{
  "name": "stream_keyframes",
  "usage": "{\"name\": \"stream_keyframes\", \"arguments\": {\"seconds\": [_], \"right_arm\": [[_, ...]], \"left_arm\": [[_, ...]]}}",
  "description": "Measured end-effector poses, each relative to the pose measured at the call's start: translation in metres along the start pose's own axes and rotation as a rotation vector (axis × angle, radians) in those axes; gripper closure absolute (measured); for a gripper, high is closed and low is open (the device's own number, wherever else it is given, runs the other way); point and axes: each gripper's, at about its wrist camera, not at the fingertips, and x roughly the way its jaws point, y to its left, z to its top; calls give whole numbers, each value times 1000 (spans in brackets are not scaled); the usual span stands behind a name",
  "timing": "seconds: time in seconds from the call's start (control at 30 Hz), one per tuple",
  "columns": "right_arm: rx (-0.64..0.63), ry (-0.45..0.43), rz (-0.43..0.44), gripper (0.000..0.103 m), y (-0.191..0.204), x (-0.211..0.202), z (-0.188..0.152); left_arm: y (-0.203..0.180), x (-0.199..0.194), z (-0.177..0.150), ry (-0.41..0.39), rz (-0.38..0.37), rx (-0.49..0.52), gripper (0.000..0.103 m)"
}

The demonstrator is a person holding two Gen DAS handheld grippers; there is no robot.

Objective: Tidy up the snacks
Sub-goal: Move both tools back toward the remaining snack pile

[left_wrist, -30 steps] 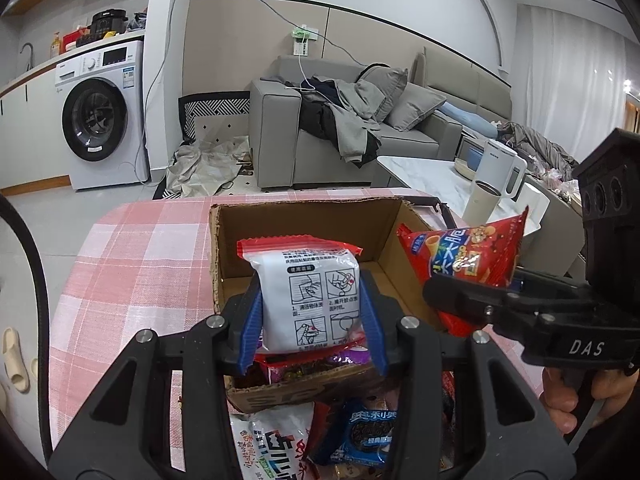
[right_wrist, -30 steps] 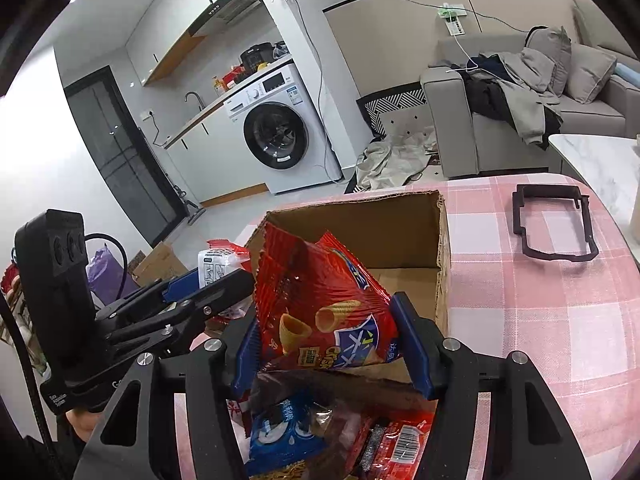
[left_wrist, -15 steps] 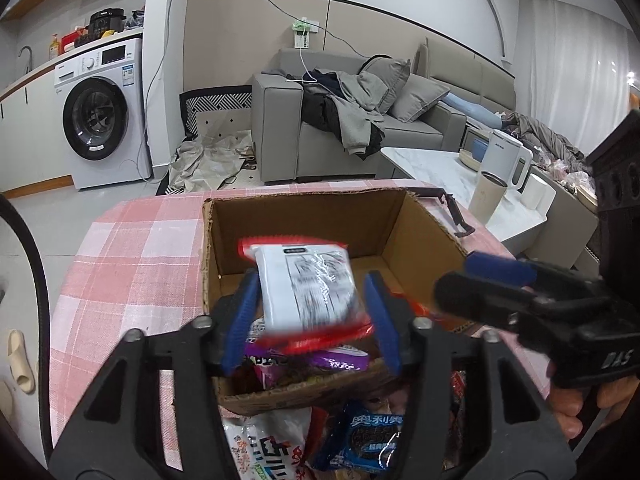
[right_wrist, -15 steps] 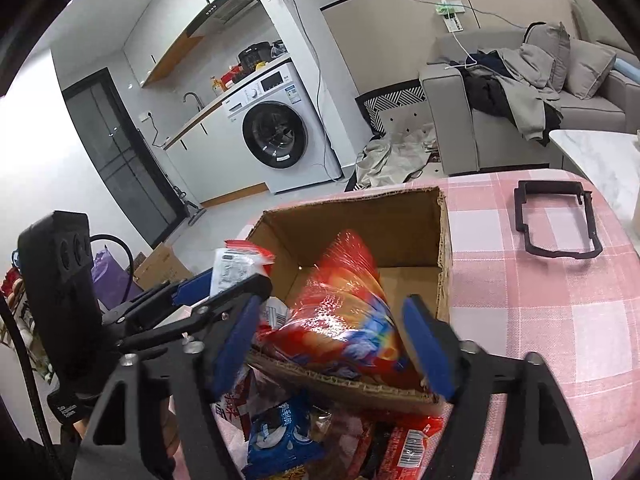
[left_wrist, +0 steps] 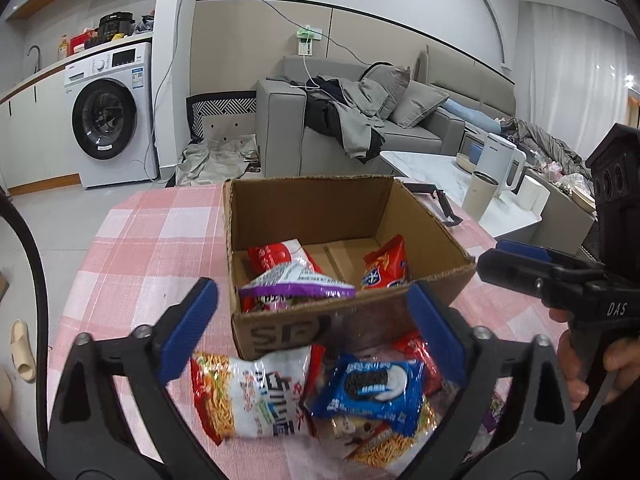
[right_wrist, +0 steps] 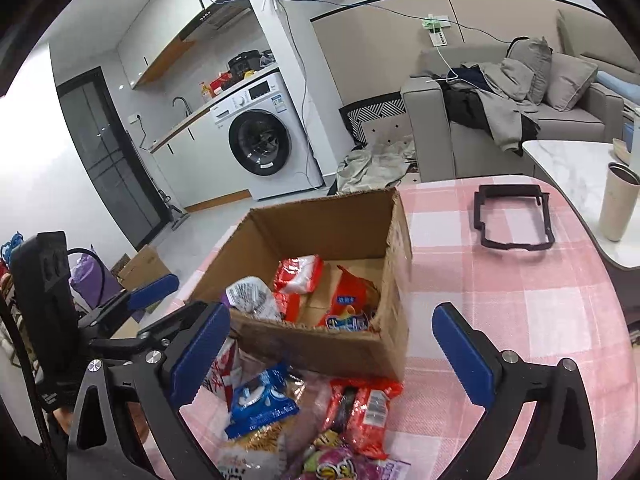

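Observation:
An open cardboard box [left_wrist: 344, 324] [right_wrist: 320, 344] stands on the pink checked table. Inside lie a white-and-red packet [left_wrist: 280, 258] [right_wrist: 298, 274], a purple-edged packet [left_wrist: 298, 286] and a red chip bag [left_wrist: 386, 266] [right_wrist: 348, 304]. Loose snacks lie in front of the box: a noodle packet [left_wrist: 256, 396], a blue Oreo pack [left_wrist: 370, 384] [right_wrist: 262, 400] and red packets [right_wrist: 360, 404]. My left gripper [left_wrist: 312, 328] is open and empty above the pile. My right gripper [right_wrist: 332, 344] is open and empty near the box front; it also shows in the left wrist view [left_wrist: 520, 256].
A black plastic frame [right_wrist: 512, 220] lies on the table beyond the box. A cup [right_wrist: 618, 204] and a kettle [left_wrist: 500, 164] stand on a white side table at right. A sofa, a washing machine and the table's left edge lie behind.
Both grippers opened and dropped their packets into the box: the white-and-red packet from the left, the red chip bag from the right. Both pulled back toward the pile.

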Motion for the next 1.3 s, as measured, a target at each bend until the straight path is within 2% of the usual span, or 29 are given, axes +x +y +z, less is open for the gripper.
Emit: {"name": "stream_keyframes", "arguments": {"seconds": [0.17,0.43,0.57,0.8,1.3], "right_arm": [[-11,34,-8,0,0,-8,-16],[-5,34,-37,0,-6,-24,-44],[1,51,-57,0,-11,-29,-59],[20,74,-76,0,-22,-34,-72],[-29,181,-69,0,-8,-10,-84]], "left_arm": [[-2,-19,-15,-5,18,6,1],[-3,-40,-41,0,24,-17,1],[-6,-45,-57,13,23,-44,1],[-18,-50,-77,21,19,-29,1],[-30,-40,-84,81,-10,4,1]]}}
